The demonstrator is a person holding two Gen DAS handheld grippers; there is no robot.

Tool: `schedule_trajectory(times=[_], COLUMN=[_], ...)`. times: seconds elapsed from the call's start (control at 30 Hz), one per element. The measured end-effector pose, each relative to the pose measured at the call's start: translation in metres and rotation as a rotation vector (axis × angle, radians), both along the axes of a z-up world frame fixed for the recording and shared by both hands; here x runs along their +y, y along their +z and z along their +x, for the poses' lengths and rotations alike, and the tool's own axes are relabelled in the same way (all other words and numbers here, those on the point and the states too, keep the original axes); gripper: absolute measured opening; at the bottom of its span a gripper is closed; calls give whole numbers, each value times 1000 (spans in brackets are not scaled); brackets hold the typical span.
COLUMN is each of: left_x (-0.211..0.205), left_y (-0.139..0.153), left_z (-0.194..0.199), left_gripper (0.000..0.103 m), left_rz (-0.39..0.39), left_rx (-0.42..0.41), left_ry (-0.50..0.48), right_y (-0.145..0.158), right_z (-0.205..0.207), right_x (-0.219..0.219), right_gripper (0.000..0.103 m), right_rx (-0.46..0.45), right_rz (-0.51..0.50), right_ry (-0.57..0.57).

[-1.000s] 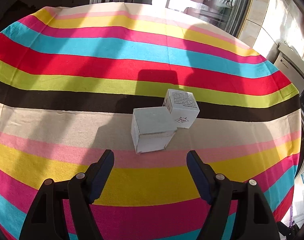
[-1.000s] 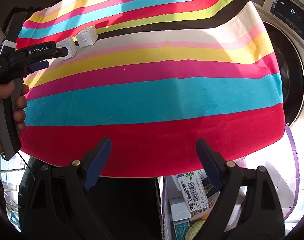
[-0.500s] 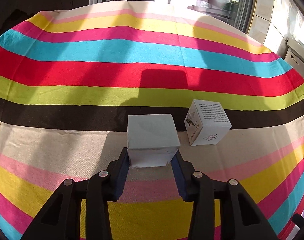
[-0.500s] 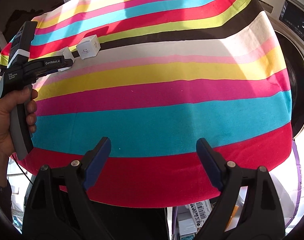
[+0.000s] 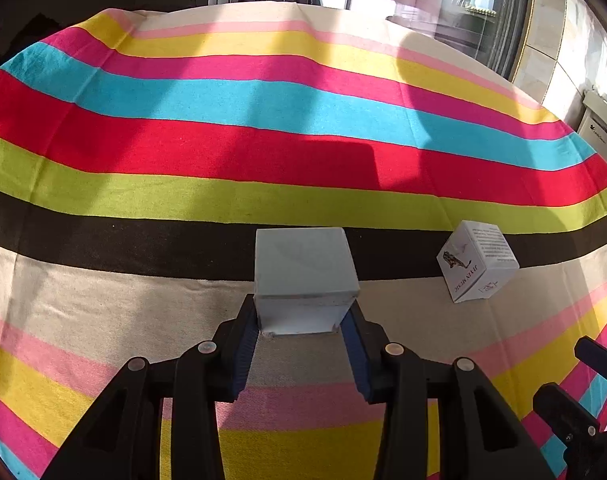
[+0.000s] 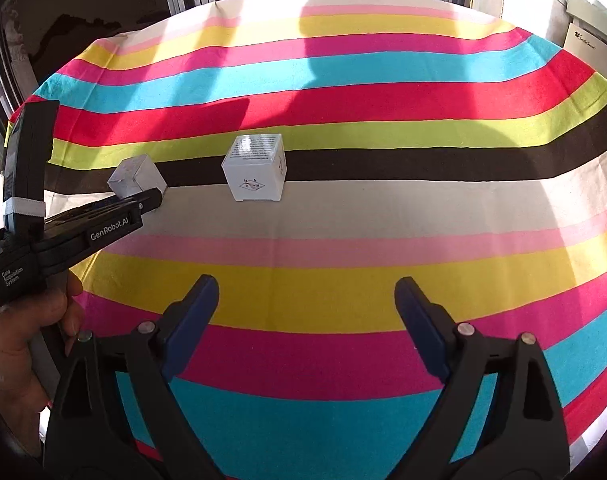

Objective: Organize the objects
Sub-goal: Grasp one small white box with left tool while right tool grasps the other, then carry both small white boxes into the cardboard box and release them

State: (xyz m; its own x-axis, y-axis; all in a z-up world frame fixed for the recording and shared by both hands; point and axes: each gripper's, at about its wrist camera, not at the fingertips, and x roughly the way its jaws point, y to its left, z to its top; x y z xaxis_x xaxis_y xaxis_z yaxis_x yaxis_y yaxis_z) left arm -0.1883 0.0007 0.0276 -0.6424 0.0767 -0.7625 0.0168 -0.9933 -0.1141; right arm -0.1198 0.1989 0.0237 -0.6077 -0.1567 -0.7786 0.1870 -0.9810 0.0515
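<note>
Plain white box (image 5: 305, 276), cube-shaped with no clear long axis, is sitting square-on between the left gripper (image 5: 305, 334), its blue pads pressing its two lower sides. It is lying where the black stripe meets the cream stripe of a striped tablecloth (image 5: 263, 144). A printed white box (image 5: 477, 266) is resting apart to its right, turned corner-on, text face up. The left gripper is angling downward, a hand (image 6: 21, 332) wrapping its handle. The right gripper (image 6: 305, 312) is hovering above the near stripes, its jaws having just been spreading wider with nothing between them.
</note>
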Motion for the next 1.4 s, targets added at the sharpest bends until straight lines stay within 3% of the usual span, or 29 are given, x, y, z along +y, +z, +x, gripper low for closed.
schedule_trajectory(times=[0.53,0.6,0.7,0.77,0.83,1.4], left_x=[-5,-4,-3,-3,-2,2], left_y=[-1,-1,-1,-1,-1,-4], left_z=[-1,-2,-2,-2,-1,-1], left_gripper=[42,42,42,42,42,42], left_rz=[26,20,10,5,2,-25], left_rx=[4,3,2,2,1,-2], left_ry=[10,10,10,10,10,11], right_y=[-10,-13,-20,-26,-27,-24], right_z=[-77,-82,-86,-90,-89,-70], right_x=[-55,-53,-54,-54,-53,-55], right_gripper=[91,87,71,53,45,45], right_rx=[53,45,26,4,14,26], right_rz=[66,64,85,91,83,94], right_ry=[-13,-16,-20,-13,-13,-2])
